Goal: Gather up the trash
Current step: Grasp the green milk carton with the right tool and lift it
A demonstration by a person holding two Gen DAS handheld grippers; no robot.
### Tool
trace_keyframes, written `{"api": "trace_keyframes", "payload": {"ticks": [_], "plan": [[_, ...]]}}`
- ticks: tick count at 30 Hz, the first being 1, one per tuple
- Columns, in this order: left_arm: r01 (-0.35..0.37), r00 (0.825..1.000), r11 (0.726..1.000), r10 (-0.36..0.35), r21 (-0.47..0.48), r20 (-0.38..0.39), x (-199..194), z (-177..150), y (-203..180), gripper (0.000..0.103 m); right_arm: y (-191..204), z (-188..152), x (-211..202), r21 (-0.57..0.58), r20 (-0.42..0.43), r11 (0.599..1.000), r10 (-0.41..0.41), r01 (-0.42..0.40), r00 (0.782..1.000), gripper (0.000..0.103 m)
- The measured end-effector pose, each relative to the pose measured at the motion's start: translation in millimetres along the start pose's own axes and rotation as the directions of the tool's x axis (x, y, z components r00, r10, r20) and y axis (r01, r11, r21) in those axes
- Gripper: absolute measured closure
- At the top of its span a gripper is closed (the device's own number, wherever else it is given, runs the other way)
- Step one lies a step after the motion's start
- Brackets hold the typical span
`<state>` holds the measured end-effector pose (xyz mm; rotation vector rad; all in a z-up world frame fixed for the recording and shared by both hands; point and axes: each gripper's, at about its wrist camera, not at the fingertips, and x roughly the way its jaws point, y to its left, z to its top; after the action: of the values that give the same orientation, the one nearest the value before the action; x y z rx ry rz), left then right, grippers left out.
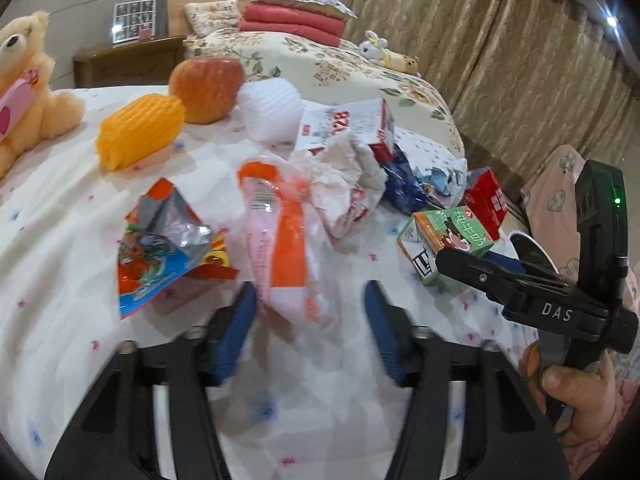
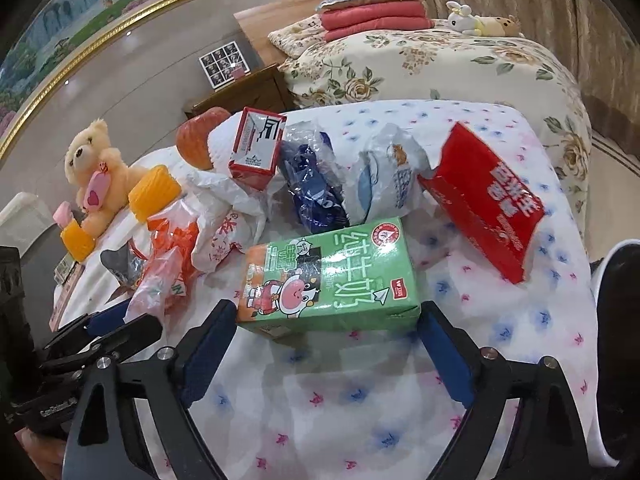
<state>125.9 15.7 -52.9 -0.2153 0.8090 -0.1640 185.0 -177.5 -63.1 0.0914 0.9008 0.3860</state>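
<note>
Trash lies scattered on a white flowered bedsheet. Between the blue pads of my left gripper lies an orange and pink plastic bag; the jaws stand apart, the right pad clear of the bag. A torn snack wrapper lies to its left. My right gripper is open, its fingertips flanking the near corners of a green milk carton that lies flat. Behind the carton are a red box, a small red and white carton, a blue wrapper and white bags.
An apple, orange foam nets and a white foam net sit further back. A teddy bear sits at the left. A second bed with folded red blankets stands behind, curtains to the right. A hand holds the right gripper.
</note>
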Motion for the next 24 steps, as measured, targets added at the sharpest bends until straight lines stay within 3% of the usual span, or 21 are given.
{"api": "trace_keyframes", "payload": {"ticks": [5, 11, 24], "plan": [[0.000, 1.000, 1.000, 0.000, 0.012, 0.007, -2, -4, -2, 0.069, -5, -7, -15, 0.026, 0.024, 1.000, 0.013, -0.014, 1.000, 0.011], [0.014, 1.000, 1.000, -0.015, 0.023, 0.022, -14, -14, -13, 0.070, -16, -21, -37, 0.072, 0.050, 0.997, 0.026, -0.030, 0.998, 0.011], [0.114, 0.992, 0.986, -0.119, 0.124, 0.036, -32, -29, -67, 0.070, -54, -47, -77, 0.188, 0.102, 0.982, -0.015, -0.004, 0.995, 0.011]]}}
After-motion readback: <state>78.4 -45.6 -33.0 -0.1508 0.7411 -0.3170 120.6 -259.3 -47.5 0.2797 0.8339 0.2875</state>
